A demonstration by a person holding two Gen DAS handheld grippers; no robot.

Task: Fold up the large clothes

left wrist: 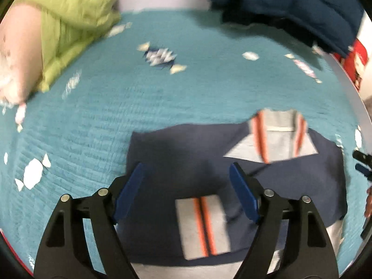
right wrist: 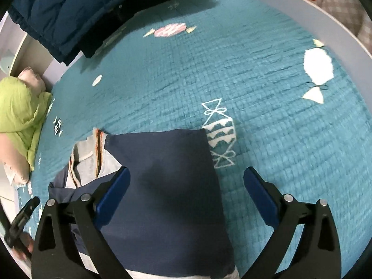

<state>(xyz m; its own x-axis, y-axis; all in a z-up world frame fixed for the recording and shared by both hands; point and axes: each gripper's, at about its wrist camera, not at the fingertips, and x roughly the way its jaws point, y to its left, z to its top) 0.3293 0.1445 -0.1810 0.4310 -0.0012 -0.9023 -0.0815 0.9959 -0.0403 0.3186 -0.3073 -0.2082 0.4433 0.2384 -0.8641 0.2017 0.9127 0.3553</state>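
A navy garment (left wrist: 186, 153) with a grey collar and orange stripes (left wrist: 279, 137) lies folded on the teal bed cover. A grey cuff with orange stripes (left wrist: 202, 225) rests on top of it. My left gripper (left wrist: 186, 181) hovers above the garment, jaws wide apart, nothing between the blue pads (left wrist: 130, 186). In the right wrist view the same navy garment (right wrist: 167, 186) lies below my right gripper (right wrist: 186, 186), which is open with its pads clear of the cloth. The collar (right wrist: 93, 160) shows at the left there. The other gripper (right wrist: 21, 220) appears at the lower left edge.
The teal quilted cover (right wrist: 267, 93) with candy prints spreads all around. A dark blue padded jacket (right wrist: 69, 11) lies at the far edge. A green cloth and a pale pillow (left wrist: 69, 23) sit at the left. The bed's pale rim (right wrist: 302, 7) curves along the right.
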